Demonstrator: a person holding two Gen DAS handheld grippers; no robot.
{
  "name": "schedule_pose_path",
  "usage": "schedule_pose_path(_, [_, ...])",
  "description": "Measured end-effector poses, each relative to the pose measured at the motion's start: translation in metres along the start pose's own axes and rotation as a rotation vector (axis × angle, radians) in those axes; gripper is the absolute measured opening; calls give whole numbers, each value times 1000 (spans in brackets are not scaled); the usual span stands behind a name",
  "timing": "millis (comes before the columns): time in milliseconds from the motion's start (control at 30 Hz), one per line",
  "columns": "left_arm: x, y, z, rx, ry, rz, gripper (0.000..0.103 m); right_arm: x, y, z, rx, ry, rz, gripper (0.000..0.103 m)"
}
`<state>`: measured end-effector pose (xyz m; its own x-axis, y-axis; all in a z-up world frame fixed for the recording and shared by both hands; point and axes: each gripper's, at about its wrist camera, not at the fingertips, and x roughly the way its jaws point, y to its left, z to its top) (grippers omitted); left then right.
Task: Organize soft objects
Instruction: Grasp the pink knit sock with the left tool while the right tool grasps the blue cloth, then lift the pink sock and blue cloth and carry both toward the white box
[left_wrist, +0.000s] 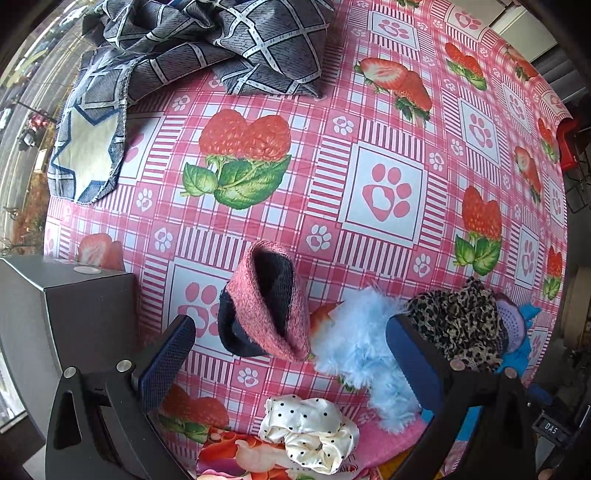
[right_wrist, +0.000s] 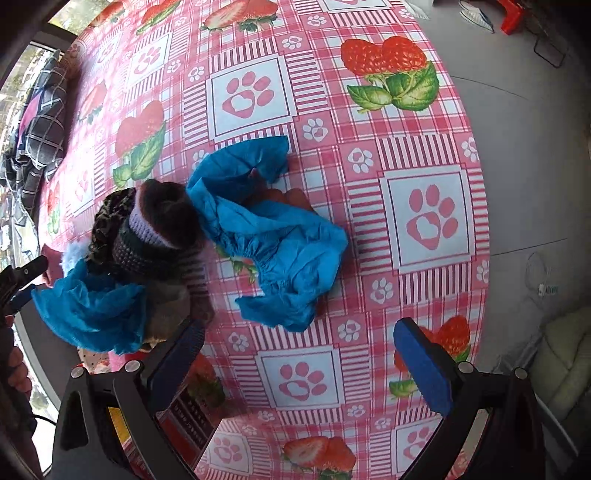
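Pink sock (left_wrist: 271, 302) lay just left of the blue fluffy piece (left_wrist: 354, 347), between the left gripper (left_wrist: 291, 354)'s spread, empty jaws; right gripper (right_wrist: 299, 354) likewise spread; pickup seemingly pending, needing descent and closure.

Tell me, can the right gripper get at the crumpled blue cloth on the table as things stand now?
Probably yes. The right gripper is open, and the blue cloth lies just ahead of it on the tablecloth, with only bare cloth pattern between them.
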<state>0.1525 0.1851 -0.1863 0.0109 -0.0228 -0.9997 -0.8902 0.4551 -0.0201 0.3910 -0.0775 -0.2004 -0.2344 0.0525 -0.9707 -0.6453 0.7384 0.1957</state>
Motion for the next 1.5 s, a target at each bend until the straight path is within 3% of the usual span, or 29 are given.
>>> schedule_pose_path(300, [37,-2,6,-1,27,39,101,36,21,34,-134,-63,-76,103])
schedule_pose_path(433, [51,-1,4,-19,58,29,91,46,36,37,-194,-85,-118,103])
schedule_pose_path(533, [55,1,2,-29,75,30,70,46,40,36,-197,-84,-126,98])
schedule_pose_path(567, [54,6,1,-32,76,6,56,44,41,35,-195,-88,-123,90])
schedule_pose_path(633, [53,7,0,-18,70,10,38,41,42,29,-199,-103,-121,70])
schedule_pose_path(667, [49,8,-1,-3,58,24,30,39,47,19,-204,-109,-119,53])
schedule_pose_path(700, [47,7,-3,9,46,27,28,36,47,18,-211,-113,-121,36])
schedule_pose_path(733, [41,6,-1,14,36,27,26,34,46,19,-214,-109,-120,31])
schedule_pose_path(767, [36,6,-3,17,21,24,26,33,44,19,-209,-103,-117,22])
schedule_pose_path(800, [30,5,-6,23,2,27,26,32,42,18,-197,-98,-109,21])
schedule_pose_path(1100, [-35,-10,-30,86,-133,26,25,-12,17,-4,-112,-129,4,21])
schedule_pose_path(1200, [-84,-35,-42,108,-155,29,26,-27,9,-9,-81,-139,35,21])
schedule_pose_path(1500, [-133,-60,-73,152,-215,-13,26,-72,-6,-24,-60,-177,90,21])
